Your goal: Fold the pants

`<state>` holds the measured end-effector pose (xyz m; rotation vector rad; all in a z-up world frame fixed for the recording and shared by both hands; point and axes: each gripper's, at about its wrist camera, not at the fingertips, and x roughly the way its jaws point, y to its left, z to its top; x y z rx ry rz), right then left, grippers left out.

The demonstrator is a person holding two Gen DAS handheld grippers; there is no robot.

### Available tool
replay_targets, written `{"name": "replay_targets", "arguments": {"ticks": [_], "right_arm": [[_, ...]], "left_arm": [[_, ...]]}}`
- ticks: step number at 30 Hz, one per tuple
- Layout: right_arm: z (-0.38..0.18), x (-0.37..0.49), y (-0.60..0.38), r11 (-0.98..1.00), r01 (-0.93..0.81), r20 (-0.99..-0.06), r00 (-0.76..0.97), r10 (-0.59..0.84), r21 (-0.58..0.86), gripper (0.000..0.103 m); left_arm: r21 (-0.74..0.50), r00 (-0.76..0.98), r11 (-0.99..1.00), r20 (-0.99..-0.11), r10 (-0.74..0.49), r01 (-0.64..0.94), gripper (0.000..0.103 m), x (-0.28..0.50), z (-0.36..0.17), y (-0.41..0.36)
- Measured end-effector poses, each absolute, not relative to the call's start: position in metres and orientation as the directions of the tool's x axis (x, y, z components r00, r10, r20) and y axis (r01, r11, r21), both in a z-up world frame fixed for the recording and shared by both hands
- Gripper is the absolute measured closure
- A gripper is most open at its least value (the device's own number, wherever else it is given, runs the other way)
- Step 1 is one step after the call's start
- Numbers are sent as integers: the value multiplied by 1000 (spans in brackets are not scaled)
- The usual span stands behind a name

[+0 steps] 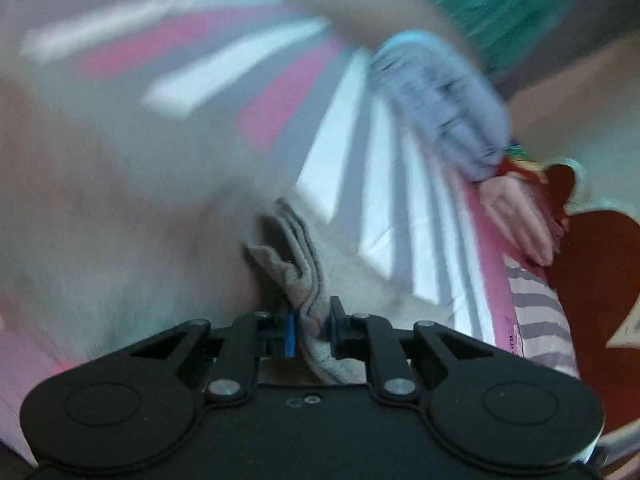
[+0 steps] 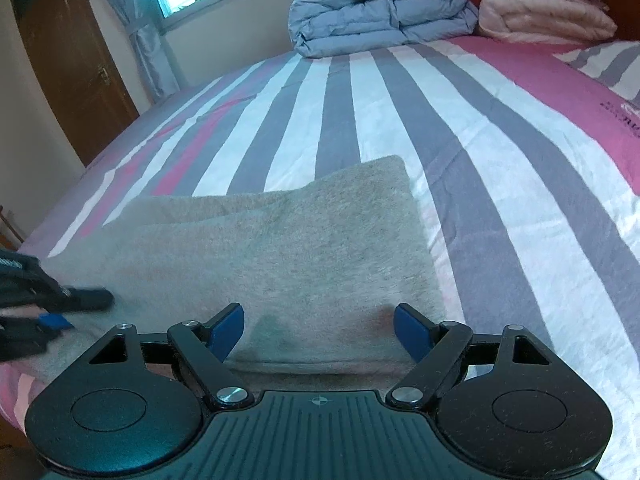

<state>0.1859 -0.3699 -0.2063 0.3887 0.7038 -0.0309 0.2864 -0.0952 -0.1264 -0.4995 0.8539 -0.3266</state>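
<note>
A: Left tongs (image 1: 311, 322)?
B: Pinching a bunched edge of the pants (image 1: 296, 264); that view is smeared, so the layers are probably doubled.
A: Right tongs (image 2: 319, 334)?
B: Spread wide, pads apart over the near hem, gripping nothing.
A: The pants?
B: Folded flat on the striped bed (image 2: 460, 128). Blue duvet (image 2: 380, 8) at twelve o'clock.
</note>
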Motion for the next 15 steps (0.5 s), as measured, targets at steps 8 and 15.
{"name": "replay_targets", "arguments": {"ticks": [8,15], "right_arm": [[-224,196,-346,988,111,-705,709,-2,110,21],[-198,184,-351,974,146,-646,763,1,173,20]], "left_arm": [[-472,485,881,-772,-411,-5,84,292,-179,-86],[-474,594,875,-734,-330,-100,39,277,-137,-33]]}}
